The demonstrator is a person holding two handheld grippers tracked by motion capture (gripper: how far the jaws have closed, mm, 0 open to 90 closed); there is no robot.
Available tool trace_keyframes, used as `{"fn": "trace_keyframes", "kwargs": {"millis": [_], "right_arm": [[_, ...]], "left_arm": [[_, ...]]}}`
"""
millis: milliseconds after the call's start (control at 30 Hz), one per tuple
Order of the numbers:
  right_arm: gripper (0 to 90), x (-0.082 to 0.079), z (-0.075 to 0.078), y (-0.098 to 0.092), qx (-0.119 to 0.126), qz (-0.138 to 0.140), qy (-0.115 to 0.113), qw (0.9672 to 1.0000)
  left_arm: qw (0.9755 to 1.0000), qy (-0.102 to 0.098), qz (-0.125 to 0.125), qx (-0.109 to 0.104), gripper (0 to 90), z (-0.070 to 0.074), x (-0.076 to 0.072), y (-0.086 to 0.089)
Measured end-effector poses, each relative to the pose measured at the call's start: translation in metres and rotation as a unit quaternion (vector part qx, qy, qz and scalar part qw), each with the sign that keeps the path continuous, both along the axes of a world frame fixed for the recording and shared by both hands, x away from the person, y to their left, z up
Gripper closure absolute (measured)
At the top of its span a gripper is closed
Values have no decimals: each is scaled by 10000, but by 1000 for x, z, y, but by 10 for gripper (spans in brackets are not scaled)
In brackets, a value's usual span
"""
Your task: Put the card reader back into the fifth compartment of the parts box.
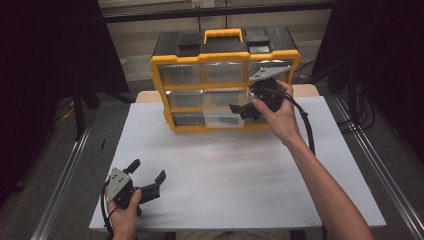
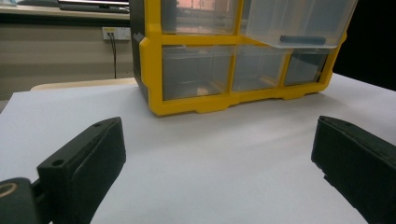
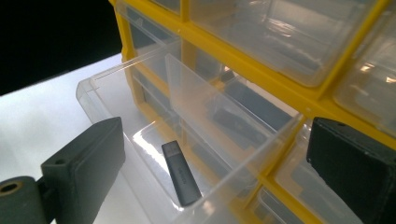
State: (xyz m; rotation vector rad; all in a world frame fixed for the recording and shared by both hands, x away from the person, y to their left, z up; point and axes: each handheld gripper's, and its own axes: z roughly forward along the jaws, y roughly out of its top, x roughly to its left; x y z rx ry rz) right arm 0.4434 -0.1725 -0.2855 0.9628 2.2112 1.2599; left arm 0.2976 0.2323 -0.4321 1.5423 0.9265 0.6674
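The yellow and black organizer (image 1: 225, 80) stands at the far side of the white table (image 1: 225, 175), with nine clear drawers. Its middle drawer (image 1: 225, 107) is pulled out, transparent, with a divider inside. A small dark grey USB stick (image 3: 181, 173) lies flat in its front compartment. The right gripper (image 1: 245, 110) hovers over this drawer, jaws spread and holding nothing. The left gripper (image 1: 147, 180) rests low near the table's front edge, jaws also wide apart.

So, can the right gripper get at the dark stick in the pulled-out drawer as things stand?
Probably yes. The drawer is pulled out with its top open, the stick lies bare on its floor, and the right gripper hangs just above with jaws apart and nothing between.
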Motion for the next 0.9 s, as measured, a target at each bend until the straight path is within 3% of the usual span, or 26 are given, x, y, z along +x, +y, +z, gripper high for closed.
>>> {"fn": "trace_keyframes", "kwargs": {"millis": [67, 167, 267, 367, 500, 533, 900], "right_arm": [[37, -6, -3, -5, 196, -99, -117, 9997], [37, -10, -6, -9, 238, -141, -162, 9995], [40, -18, -11, -14, 161, -557, -402, 9975], [37, -24, -17, -18, 362, -559, -310, 9973], [16, -30, -23, -22, 415, -728, -469, 9954], [19, -34, -26, -26, 559, -834, -502, 9937], [13, -53, -47, -38, 723, -1084, -688, 9891]], "left_arm": [[10000, -20, -22, -13, 31, 1, 0, 0], [10000, -32, -40, -34, 31, 1, 0, -1], [10000, -5, -50, -86, 31, 1, 0, -1], [10000, 24, -33, -82, 31, 0, 0, 1], [9999, -37, 0, -158, 31, 2, -1, 2], [9999, -56, 11, -134, 29, 2, -1, 3], [9999, -56, 52, -134, 29, 3, -2, 2]]}}
